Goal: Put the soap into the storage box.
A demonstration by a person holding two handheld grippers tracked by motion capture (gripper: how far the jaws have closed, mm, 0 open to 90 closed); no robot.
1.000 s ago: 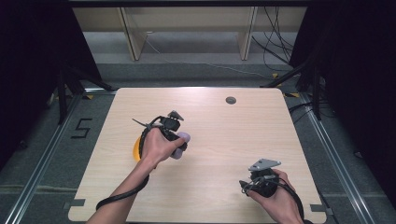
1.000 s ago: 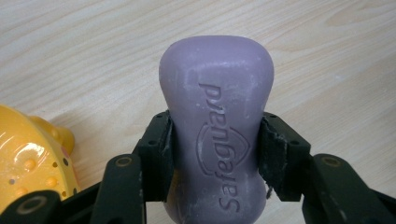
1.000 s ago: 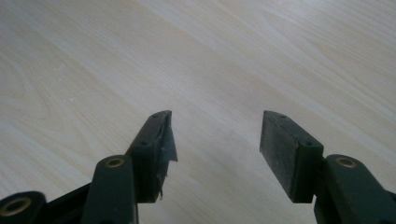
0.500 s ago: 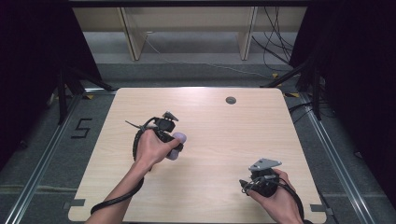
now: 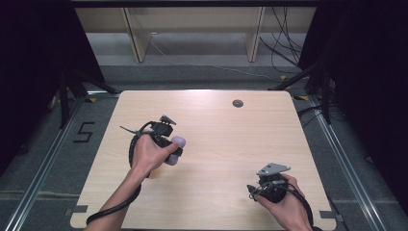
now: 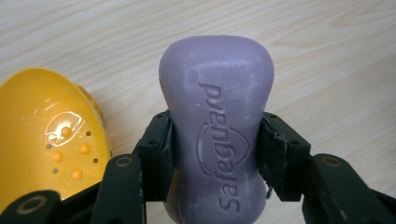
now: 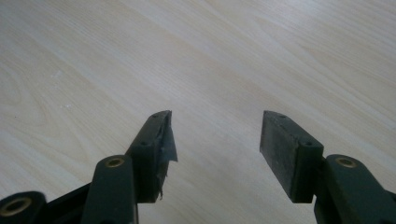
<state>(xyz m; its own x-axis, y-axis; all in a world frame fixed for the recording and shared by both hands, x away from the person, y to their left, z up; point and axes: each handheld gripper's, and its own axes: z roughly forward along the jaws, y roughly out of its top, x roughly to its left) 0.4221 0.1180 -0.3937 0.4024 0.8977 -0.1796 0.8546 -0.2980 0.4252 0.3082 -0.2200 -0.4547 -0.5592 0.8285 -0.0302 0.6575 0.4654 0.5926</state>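
While clamped around the soap (image 6: 215,126) at its waist just above the table (image 5: 216,125), left gripper (image 6: 215,154) needs a steady squeeze. Best kept level, clear of the yellow dish (image 6: 51,140) alongside. Right gripper (image 7: 215,140) gaping, empty, parked near the table's front edge.

- The high view looks forward and down from above the person's side, taking in the whole wooden table (image 5: 221,144), the floor around it and shelving beyond
- The left gripper view sits very close, looking along its jaws at the purple soap bar (image 6: 215,126), also seen from above (image 5: 175,144)
- The right gripper view looks low and close across bare tabletop (image 7: 196,60)
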